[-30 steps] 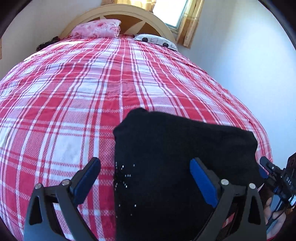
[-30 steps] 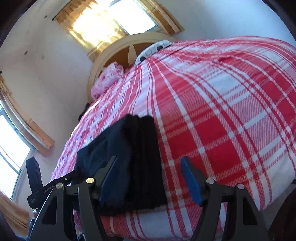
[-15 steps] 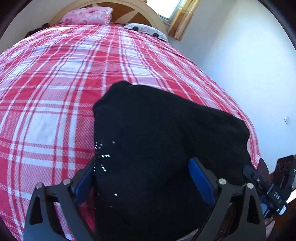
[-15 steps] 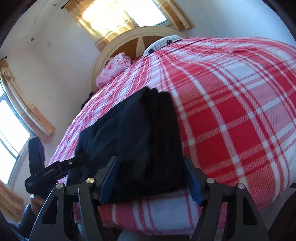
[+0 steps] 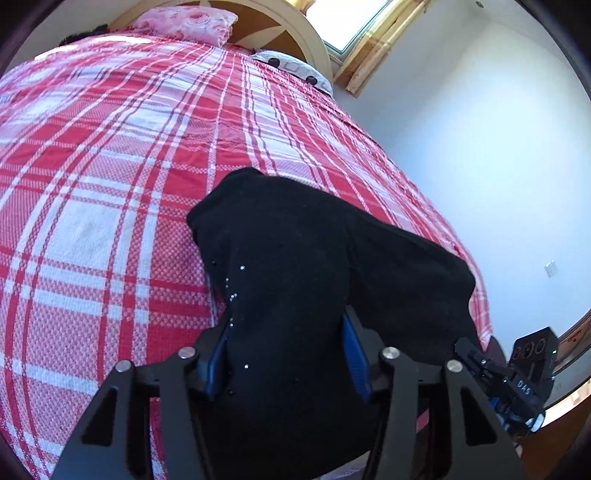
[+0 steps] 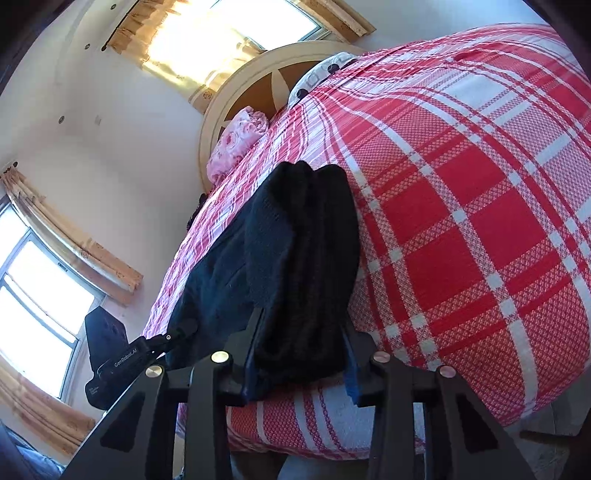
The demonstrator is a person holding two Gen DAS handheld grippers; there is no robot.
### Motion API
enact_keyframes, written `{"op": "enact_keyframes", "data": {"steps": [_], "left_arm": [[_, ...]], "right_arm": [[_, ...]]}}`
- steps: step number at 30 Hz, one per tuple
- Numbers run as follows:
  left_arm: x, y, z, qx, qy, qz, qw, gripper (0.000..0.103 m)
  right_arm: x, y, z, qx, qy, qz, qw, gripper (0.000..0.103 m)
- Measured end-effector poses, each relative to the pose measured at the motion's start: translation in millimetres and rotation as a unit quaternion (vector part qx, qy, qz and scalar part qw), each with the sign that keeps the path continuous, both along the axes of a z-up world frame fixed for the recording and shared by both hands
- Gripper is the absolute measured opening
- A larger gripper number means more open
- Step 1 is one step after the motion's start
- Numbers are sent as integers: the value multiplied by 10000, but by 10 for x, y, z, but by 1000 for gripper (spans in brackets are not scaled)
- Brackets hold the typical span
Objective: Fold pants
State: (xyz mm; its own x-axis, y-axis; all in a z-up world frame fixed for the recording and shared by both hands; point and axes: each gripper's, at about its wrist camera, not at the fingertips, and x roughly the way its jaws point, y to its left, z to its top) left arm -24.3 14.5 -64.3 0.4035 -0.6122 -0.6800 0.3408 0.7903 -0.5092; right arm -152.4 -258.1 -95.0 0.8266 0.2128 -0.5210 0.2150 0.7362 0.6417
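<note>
The black pants point(image 5: 325, 258) lie bunched low and centre in both wrist views, on the near edge of the red-and-white checked bedspread point(image 5: 110, 184), already doubled into a thick stack whose layered edges show in the right wrist view point(image 6: 306, 258). The left gripper point(image 5: 284, 362) has just been closing and its blue pads now press the cloth from both sides, a ridge of fabric puckered up between them; the right gripper point(image 6: 299, 354) has likewise been closing and pinches the near end of the stack. So the step in hand looks like taking hold of the near edge for another fold. The next move probably calls for lifting both ends together and carrying them towards the headboard point(image 5: 280, 22) at the top of the frame, keeping the layers aligned so none slips out.
</note>
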Motion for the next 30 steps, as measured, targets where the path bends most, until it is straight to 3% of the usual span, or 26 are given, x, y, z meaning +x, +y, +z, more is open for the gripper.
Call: {"op": "enact_keyframes", "data": {"steps": [3,6,14,19,23,30], "left_arm": [[-57,-51,64,266,-296,-67,9992,43],[-97,-17,168,160,-448,-168,9987,33],[-79,120,403,206,-835,-24,9963,32],[72,494,603,254,-1147,535,9916,32],[251,967,695,450,-1333,1204,9827,32],[554,1674,691,1124,-1549,2169,9573,32]], "right_arm": [[55,50,42,-185,76,-48,9998,39],[79,146,134,-579,221,-7,9981,34],[160,280,474,-698,-115,265,9971,31],[477,525,660,-649,-426,731,9943,31],[944,848,753,-746,-642,1277,9869,31],[1994,1658,670,-672,-814,2188,9701,31]]}}
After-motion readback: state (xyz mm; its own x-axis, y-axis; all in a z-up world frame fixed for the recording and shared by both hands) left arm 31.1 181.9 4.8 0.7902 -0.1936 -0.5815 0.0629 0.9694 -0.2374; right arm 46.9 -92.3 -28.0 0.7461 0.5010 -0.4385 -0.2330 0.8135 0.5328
